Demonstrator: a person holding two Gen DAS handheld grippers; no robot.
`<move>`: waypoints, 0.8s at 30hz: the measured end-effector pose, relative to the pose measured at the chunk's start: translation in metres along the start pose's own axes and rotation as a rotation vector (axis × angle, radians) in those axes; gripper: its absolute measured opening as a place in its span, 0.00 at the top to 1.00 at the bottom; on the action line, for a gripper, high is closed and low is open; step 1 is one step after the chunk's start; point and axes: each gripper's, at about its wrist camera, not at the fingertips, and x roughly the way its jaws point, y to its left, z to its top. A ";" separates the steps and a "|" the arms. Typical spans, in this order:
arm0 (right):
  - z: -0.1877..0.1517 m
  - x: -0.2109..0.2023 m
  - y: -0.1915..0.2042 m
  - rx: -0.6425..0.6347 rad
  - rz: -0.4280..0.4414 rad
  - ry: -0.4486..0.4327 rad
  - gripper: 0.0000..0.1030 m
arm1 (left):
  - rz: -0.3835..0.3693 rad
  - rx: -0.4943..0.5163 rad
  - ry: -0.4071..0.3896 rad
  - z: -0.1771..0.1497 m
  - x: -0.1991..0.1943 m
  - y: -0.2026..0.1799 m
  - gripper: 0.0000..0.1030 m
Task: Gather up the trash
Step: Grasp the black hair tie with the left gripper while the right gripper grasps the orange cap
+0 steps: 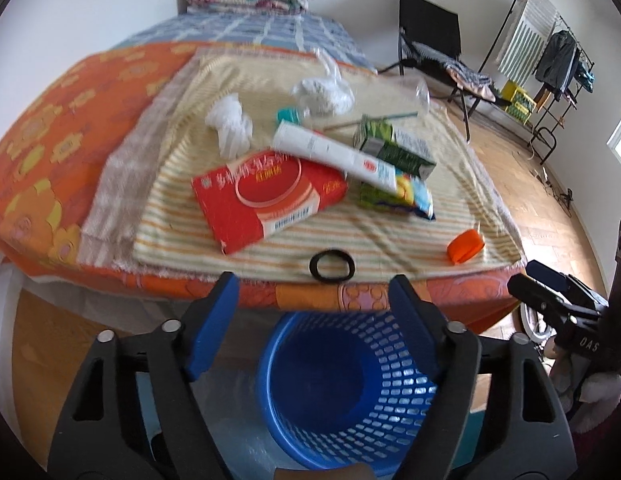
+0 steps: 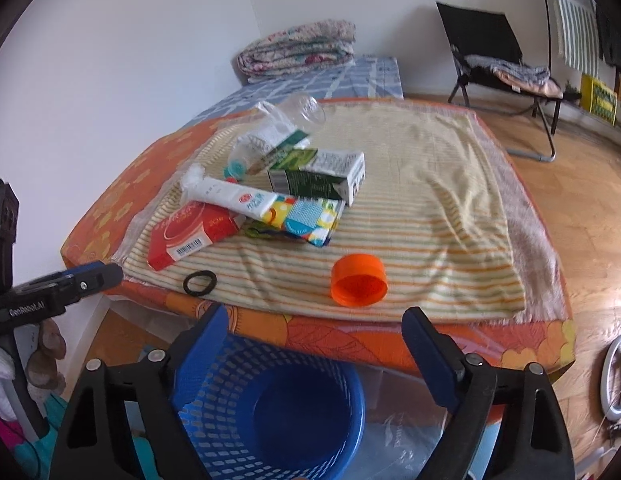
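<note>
Trash lies on a striped towel [image 1: 450, 236] on the bed: a red box [image 1: 266, 196] [image 2: 190, 234], a white tube [image 1: 334, 152] [image 2: 234, 198], a green carton [image 1: 394, 148] [image 2: 322, 176], a colourful packet [image 2: 306, 220], crumpled tissue [image 1: 230, 124], a clear plastic bottle [image 2: 286, 120], an orange cap [image 1: 466, 246] [image 2: 358, 280] and a black ring [image 1: 331, 265] [image 2: 199, 281]. A blue mesh basket [image 1: 350, 392] [image 2: 270, 408] stands on the floor below the bed's edge. My left gripper [image 1: 314, 292] is open and empty above the basket. My right gripper [image 2: 314, 320] is open and empty too.
A folded quilt [image 2: 298, 48] lies at the bed's far end by the wall. A black folding chair [image 2: 502, 76] and a clothes rack [image 1: 550, 52] stand on the wooden floor to the right. A plastic bag [image 2: 402, 444] lies beside the basket.
</note>
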 end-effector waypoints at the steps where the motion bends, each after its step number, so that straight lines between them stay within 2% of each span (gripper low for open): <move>1: 0.000 0.002 -0.002 0.007 0.002 0.011 0.14 | -0.009 -0.001 0.017 -0.001 0.004 0.000 0.30; 11: 0.008 0.028 -0.007 -0.008 -0.016 0.077 0.18 | -0.026 0.066 0.138 0.006 0.044 -0.013 0.58; 15: 0.012 0.041 -0.011 -0.016 -0.040 0.109 0.18 | -0.035 0.031 0.190 0.011 0.064 -0.003 0.66; 18: 0.015 0.050 -0.015 -0.004 -0.051 0.128 0.18 | -0.025 0.047 0.197 0.015 0.073 -0.003 0.71; 24: 0.019 0.064 -0.014 -0.027 -0.070 0.144 0.20 | -0.002 0.069 0.202 0.021 0.085 -0.006 0.72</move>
